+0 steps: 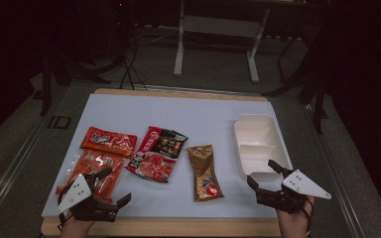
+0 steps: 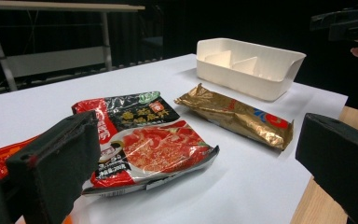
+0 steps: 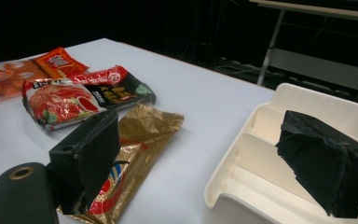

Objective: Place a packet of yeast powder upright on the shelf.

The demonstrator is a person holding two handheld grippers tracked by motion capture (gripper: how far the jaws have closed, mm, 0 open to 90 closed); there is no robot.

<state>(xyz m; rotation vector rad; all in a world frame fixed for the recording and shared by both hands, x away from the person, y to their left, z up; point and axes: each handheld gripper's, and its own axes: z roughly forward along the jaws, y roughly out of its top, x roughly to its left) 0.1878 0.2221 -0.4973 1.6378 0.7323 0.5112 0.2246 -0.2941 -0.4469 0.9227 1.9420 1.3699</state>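
Several snack packets lie on the white table top [image 1: 178, 116]. At the left are an orange-red packet [image 1: 108, 141] and a clear packet of orange snacks [image 1: 90, 168]. A red-and-black packet [image 1: 158, 153] lies in the middle, with a gold packet [image 1: 205, 172] to its right. A white divided tray [image 1: 258, 146] stands empty at the right. My left gripper [image 1: 113, 187] is open at the front left, over the clear packet's near end. Its jaws frame the red-and-black packet [image 2: 144, 140] and hold nothing. My right gripper [image 1: 264, 174] is open at the tray's near end, between the gold packet [image 3: 144, 135] and the tray [image 3: 261, 154].
The table's wooden front edge [image 1: 178, 227] runs just below both hands. Behind the table is a dark floor with a white frame stand [image 1: 216, 29] and cables. Bare white surface lies at the back of the table [image 1: 168, 106].
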